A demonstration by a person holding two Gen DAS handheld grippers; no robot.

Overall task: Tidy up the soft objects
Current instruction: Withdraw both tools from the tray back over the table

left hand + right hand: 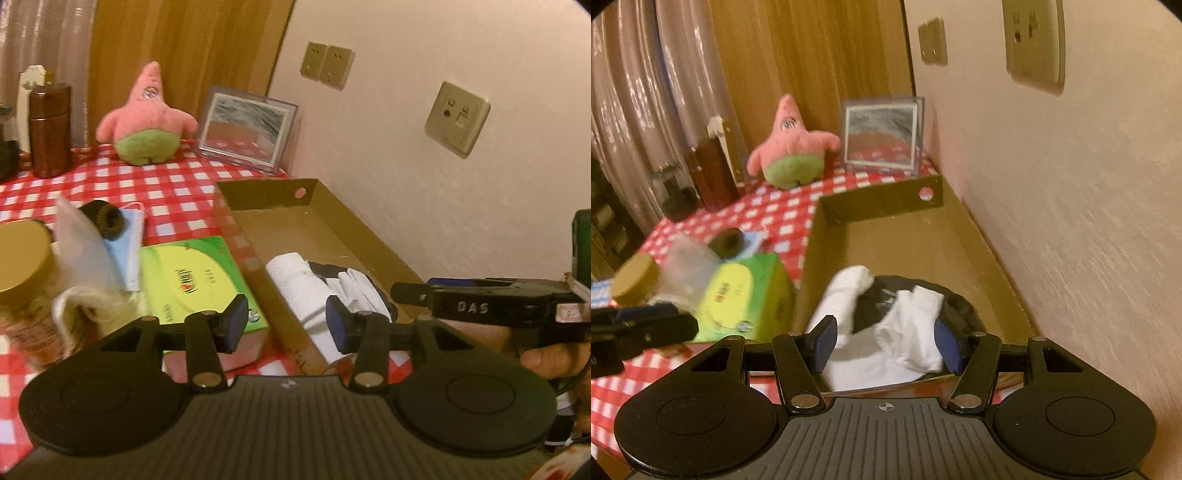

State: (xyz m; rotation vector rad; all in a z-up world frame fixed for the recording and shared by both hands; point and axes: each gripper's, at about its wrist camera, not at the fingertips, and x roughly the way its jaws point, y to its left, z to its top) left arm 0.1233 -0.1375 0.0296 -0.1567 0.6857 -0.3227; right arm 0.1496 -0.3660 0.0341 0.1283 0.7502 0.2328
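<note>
- White cloths, a rolled towel (291, 275) and folded socks (908, 332) over something dark, lie in the near end of the cardboard tray (332, 206). In the right wrist view they sit just ahead of and between the fingers of the right tongs (886, 341), whose jaws stand apart with nothing clamped; the cloth shows in the gap but the pads do not press on it.
- Left tongs (288, 325) are likewise partly open and empty. Ahead of them lie the tray's near wall and the white roll; the right tongs reach in from their right side.
- Judged from this, part of the sorting is done: a few soft items are in the tray, and most of its floor beyond them is bare.
- Left to do, by my reading: a blue face mask (131, 240) with a dark hair scrunchie (107, 218) on it, and pale fluffy stuff (92, 306), all on the table (177, 184) ahead-left of the left tongs. The pink star plush (146, 118) stands far ahead, well apart from the tray; whether it belongs in it I cannot tell.
- Writing: the right tongs' body carries hand-lettered "DAS" (472, 307) and a small pink tag, unreadable. The green box (195, 284), just left of the tray, bears a red logo and small print too blurred to read.
- Further out: a brown canister (50, 129), a gold-lidded jar (22, 254), a framed picture (245, 127) against the wall (443, 203), and sockets.
</note>
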